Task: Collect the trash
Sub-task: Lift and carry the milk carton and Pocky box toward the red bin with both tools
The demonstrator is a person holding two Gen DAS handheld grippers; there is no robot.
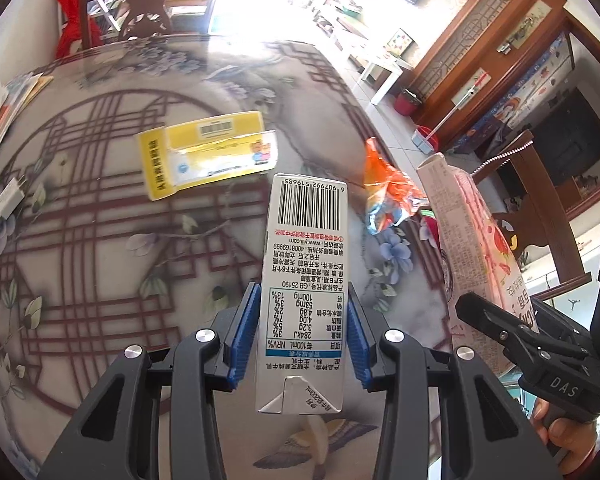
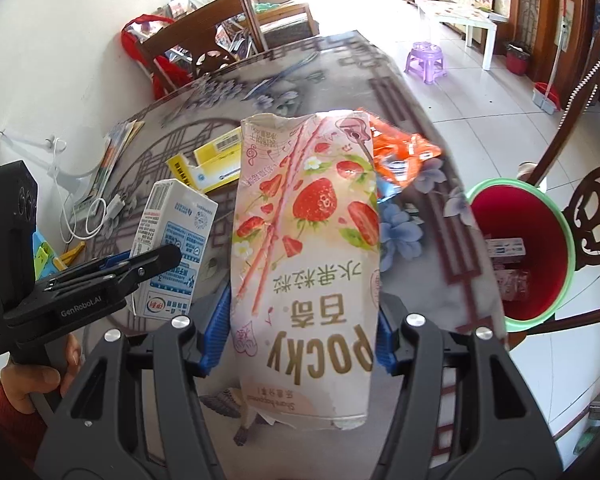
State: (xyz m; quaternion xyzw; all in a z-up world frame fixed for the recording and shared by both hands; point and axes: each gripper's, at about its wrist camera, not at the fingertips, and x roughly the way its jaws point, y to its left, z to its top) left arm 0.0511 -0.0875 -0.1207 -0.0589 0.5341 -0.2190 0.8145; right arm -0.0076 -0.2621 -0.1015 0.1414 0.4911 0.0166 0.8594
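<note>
Blue-padded left gripper [image 1: 303, 330] pinches a white rectangular milk carton [image 1: 304, 276], jaws narrowly parted. Right gripper [image 2: 304, 322], jaws wider, clamps a pink strawberry-print Pocky box [image 2: 306, 264].

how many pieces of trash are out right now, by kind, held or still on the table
milk carton, held in left gripper: 1
Pocky box, held in right gripper: 1
yellow box, flattened on table: 1
orange wrapper, on table: 1
Total: 4

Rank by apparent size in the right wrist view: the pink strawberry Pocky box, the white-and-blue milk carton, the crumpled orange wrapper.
1. Pink strawberry Pocky box, though nearness to the camera enlarges it.
2. White-and-blue milk carton.
3. Crumpled orange wrapper, partly hidden behind the box.
</note>
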